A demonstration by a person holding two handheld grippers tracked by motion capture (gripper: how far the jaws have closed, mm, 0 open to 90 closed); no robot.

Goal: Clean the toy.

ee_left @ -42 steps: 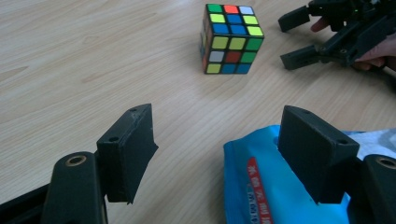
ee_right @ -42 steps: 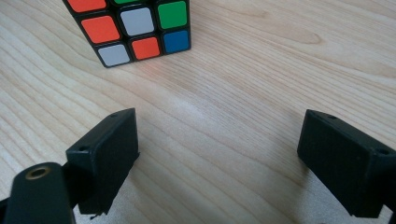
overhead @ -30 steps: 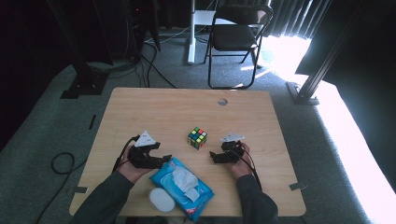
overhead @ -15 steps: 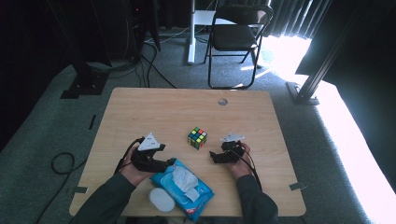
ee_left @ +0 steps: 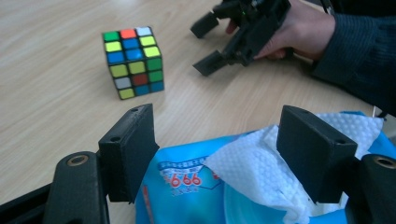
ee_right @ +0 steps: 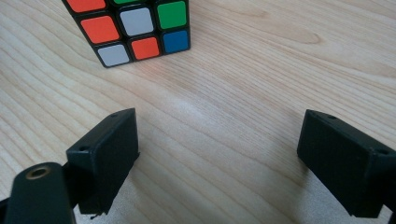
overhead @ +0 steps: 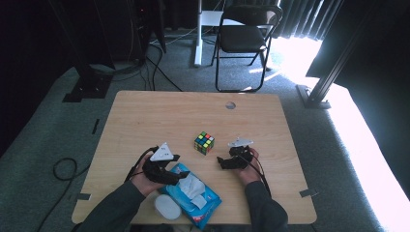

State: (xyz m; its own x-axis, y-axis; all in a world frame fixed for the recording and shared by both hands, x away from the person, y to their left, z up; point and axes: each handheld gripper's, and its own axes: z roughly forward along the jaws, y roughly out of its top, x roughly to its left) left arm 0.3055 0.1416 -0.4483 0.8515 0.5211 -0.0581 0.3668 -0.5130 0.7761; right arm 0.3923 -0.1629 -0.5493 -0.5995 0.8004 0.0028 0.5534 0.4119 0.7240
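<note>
blue plastic is showing between the jaws of the left hand-held gripper (ee_left: 215, 154), which is hovering spread wide over the wet wipe pack (overhead: 193, 195) at the near edge of the desk (overhead: 145, 116); nothing is being pinched, though a white wipe (ee_left: 252, 172) is sticking up out of the pack's opening right between the open jaws, and that is likely why the tool is sitting there, lined up to pull the sheet. the pack is lying close to the front rim, with a white oval lid (overhead: 168, 207) just beside it nearer the person, so room toward the body is looking tight and any pull would seem better going up or forward. the right hand-held gripper (ee_right: 219, 154) is resting low over bare wood with its jaws also spread and empty, pointing at the rubik's cube (overhead: 204, 142), which is standing near the middle of the desk, apart from both tools and from the pack. it is probably waiting, or perhaps readying to steady something. beyond the cube the far half of the desk is lying open as far as a small round grommet hole (overhead: 230, 105), giving plenty of space for moving. a folding chair (overhead: 244, 38) is standing well behind the desk.
</note>
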